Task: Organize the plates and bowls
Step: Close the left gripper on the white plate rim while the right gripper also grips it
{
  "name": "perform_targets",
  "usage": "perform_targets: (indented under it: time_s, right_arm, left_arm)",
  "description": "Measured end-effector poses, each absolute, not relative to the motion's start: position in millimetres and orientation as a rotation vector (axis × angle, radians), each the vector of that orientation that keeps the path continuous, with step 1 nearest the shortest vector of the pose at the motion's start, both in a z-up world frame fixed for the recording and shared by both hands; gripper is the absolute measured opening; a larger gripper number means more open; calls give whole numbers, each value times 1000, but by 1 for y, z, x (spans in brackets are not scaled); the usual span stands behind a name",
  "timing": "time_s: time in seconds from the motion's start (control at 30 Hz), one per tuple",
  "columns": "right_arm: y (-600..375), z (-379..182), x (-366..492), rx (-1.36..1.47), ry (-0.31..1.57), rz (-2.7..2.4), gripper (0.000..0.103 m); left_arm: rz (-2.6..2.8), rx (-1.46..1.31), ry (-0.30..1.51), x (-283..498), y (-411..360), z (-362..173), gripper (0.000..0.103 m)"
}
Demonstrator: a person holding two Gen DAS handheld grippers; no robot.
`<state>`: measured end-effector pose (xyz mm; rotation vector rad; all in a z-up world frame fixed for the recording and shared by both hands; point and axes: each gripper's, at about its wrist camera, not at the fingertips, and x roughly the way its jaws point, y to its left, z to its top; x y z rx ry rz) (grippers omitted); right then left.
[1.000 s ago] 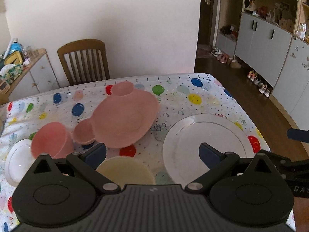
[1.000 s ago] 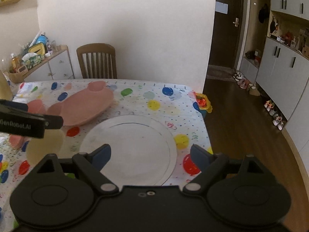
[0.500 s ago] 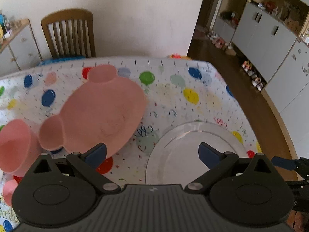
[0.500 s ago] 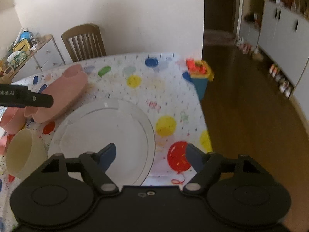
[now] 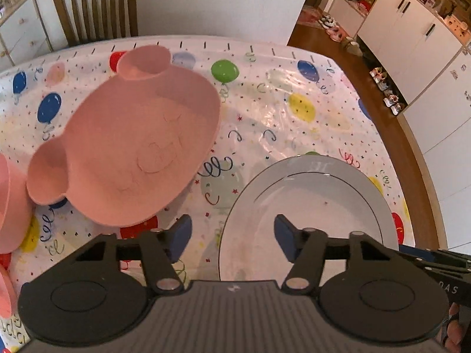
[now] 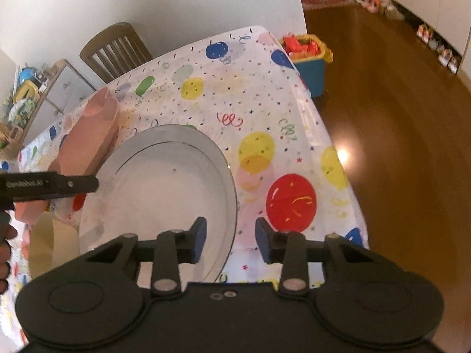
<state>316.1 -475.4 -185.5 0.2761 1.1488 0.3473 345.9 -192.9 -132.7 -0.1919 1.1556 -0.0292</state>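
Table under a balloon-print cloth, both grippers tipped steeply down over its near right part.

White plate, largest dish, lies flat near the table's right edge. In the left wrist view its left rim runs up between the two blue pads; in the right wrist view its right rim does the same. So one gripper stands at each side of the same plate.

Left gripper: jaws about half open and closing. Plate rim is between them, pads not yet pressing on it as far as I can see. One pad is over the cloth, the other over the plate's well.

Right gripper: jaws narrower, also closing. Rim sits in the gap, a clear space at each pad; nothing gripped.

Pink bear plate, with two round ears, lies left of the white plate, just beside it but apart, well clear of both grippers.

Pink bowl at the left edge of the left view, beside the bear plate's ear.

Cream bowl near the white plate's left rim, below the left gripper's arm in the right view.

Wooden chair at the far side of the table.
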Motion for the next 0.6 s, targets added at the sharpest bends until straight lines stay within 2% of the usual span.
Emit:
perform_targets:
  time_s: [0.07, 0.13, 0.2, 0.3, 0.43, 0.5, 0.6]
  right_arm:
    - [-476, -187, 318, 293, 1161, 355, 28]
    - [-477, -188, 319, 306, 1170, 362, 26]
    - [-477, -190, 320, 313, 1178, 363, 23]
    - [-477, -192, 321, 327, 1185, 371, 16]
    - [-479, -193, 323, 334, 1190, 374, 11]
    - [-482, -194, 324, 349, 1194, 372, 6]
    - [-486, -196, 324, 377, 1197, 374, 6]
  left_arm:
    - [-34, -211, 1168, 347, -190, -136, 51]
    - [-27, -219, 1182, 348, -189, -139, 50]
    - [-29, -229, 1191, 347, -187, -143, 42]
    - [-30, -256, 1204, 347, -184, -148, 36]
    - [-43, -276, 1209, 346, -181, -151, 32]
    - [-50, -292, 1211, 346, -180, -152, 25]
    - [-63, -295, 1214, 345, -181, -152, 20]
